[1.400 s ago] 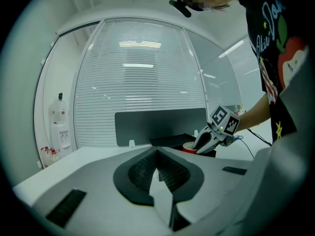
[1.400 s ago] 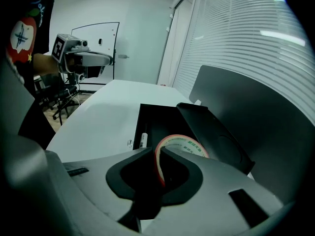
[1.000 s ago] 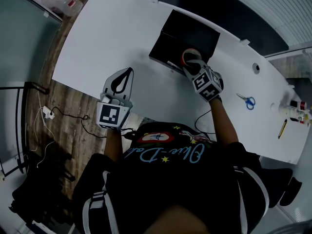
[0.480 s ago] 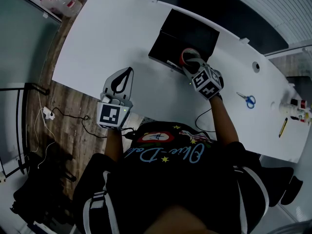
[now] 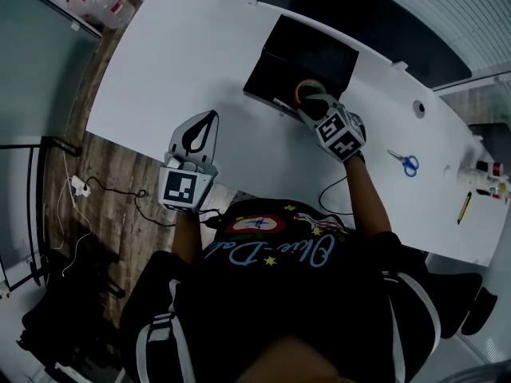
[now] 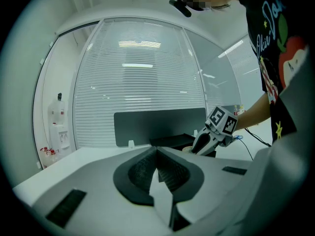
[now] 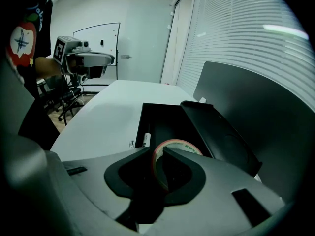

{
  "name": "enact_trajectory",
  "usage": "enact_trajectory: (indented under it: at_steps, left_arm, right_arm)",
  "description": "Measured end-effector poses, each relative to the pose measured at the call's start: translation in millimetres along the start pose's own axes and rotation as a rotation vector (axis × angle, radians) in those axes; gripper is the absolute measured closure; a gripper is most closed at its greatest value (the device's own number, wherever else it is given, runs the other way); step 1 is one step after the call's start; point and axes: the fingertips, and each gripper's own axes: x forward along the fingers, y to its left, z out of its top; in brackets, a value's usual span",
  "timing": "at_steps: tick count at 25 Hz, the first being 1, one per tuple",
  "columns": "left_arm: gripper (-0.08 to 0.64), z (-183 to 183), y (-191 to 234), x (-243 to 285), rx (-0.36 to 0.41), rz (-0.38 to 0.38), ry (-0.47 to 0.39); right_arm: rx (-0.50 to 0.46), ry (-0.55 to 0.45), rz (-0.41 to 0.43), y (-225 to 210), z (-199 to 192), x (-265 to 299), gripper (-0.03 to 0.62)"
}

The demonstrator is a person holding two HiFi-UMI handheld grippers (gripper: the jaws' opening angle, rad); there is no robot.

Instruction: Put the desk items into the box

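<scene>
Gripping the tape (image 7: 177,142) on edge, your right gripper (image 7: 158,154) has both jaws clenched on the roll's wall, one inside the ring and one outside. In the head view the tape (image 5: 307,88) sits at the box's (image 5: 279,66) near edge, at about 5 o'clock of its middle, with the right gripper (image 5: 313,100) just behind it. Whether the roll touches the box floor, you cannot tell.

From your right gripper view the box (image 7: 162,122) is black and open, and its lid (image 7: 221,132) is tilted back toward 2 o'clock. A marker (image 7: 146,138) lies inside along the left wall, at 11 o'clock of the tape. It shows in the head view as a pale sliver (image 5: 281,102) by the box's near rim.

Your left gripper (image 5: 210,118) is at 7 o'clock of the box, well apart from it, above the table's (image 5: 184,54) near edge. Its own view shows the jaws (image 6: 156,154) pressed together with nothing between them.

Farther out on the white table, scissors (image 5: 407,166) with blue handles lie at 4 o'clock of the box. A pencil (image 5: 463,210) lies beyond them toward the right edge. A dark cable (image 5: 331,191) runs across the table beside your right forearm.
</scene>
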Motion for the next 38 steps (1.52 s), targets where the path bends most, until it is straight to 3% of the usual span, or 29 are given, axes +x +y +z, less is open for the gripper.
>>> enact_trajectory:
  at_steps: [13,18,21,38]
  left_arm:
    - [0.566,4,-6,1,0.0,-0.032,0.008]
    - [0.566,5,-10,5,0.004,-0.06,0.005]
    - [0.566,5,-10,8,0.008,-0.08,0.007]
    - [0.566,8,-19,23,0.033,-0.233,-0.021]
  right_arm:
    - [0.002,-0.069,-0.085,-7,14,-18,0.515]
    - [0.044,-0.11,-0.138,-12,16,-29,0.595]
    - [0.061,-0.128,-0.175,-15,16,-35,0.595]
    - [0.115,-0.103,-0.296,-12,4,-60,0.595]
